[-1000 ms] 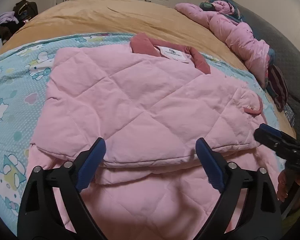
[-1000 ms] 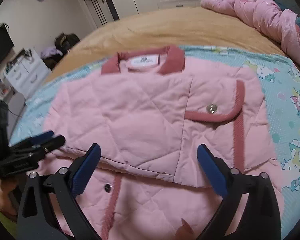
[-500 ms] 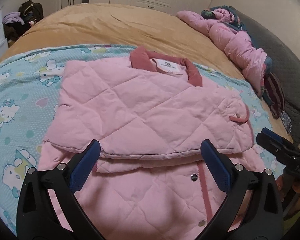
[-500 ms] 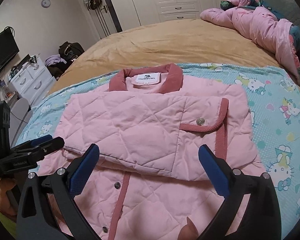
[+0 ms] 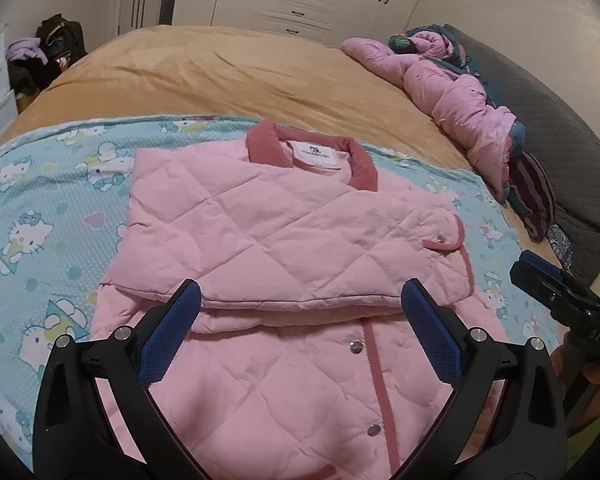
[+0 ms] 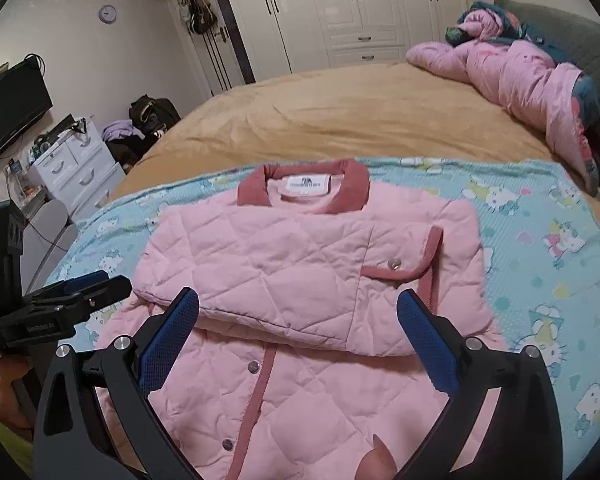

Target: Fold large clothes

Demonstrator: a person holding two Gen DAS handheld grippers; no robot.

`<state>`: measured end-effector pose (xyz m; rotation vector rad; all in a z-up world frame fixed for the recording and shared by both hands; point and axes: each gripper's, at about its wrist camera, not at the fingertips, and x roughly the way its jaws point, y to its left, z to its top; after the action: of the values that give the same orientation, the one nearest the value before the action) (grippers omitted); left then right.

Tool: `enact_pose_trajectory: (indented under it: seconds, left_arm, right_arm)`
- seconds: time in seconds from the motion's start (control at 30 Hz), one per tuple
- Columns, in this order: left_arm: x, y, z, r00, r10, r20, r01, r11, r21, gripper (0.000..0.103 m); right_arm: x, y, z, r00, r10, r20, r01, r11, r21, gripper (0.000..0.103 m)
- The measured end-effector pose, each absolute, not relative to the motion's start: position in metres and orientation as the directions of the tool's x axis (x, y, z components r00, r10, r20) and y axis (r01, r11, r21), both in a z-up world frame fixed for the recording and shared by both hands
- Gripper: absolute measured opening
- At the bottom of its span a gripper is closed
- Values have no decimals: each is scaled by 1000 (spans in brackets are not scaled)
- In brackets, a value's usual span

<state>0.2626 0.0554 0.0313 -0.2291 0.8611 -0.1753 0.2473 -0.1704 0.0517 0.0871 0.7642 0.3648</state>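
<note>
Left wrist view: both grippers have risen off the pink jacket [image 5: 284, 240], jaws spread, empty.

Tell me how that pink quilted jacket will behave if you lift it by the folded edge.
The pink quilted jacket is probably floppy: its folded layers sag and crease on the bed. Its puffy quilting suggests it is light for its bulk. Lifted at one point, the fold would likely fall open.

Cartoon-cat sheet [image 6: 540, 240] over tan bedspread [image 6: 340, 112] — pink duvet [image 6: 520, 76] bunched by headboard; white wardrobe [image 6: 340, 12] behind.
</note>
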Motion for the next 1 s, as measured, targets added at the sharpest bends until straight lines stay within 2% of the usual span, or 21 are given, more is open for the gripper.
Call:
enact_pose_trajectory:
  seconds: [0.57,1.0]
  left_arm:
    - [207,42,78,716,-235,-658,118,969,-218,94]
    - [164,41,86,742,-220,-634,133,974,-182,94]
  right_arm:
    - [189,-175,102,726,377,-575,-330,925,191,99]
    - [142,-170,117,742,404,-535,-373,912,172,99]
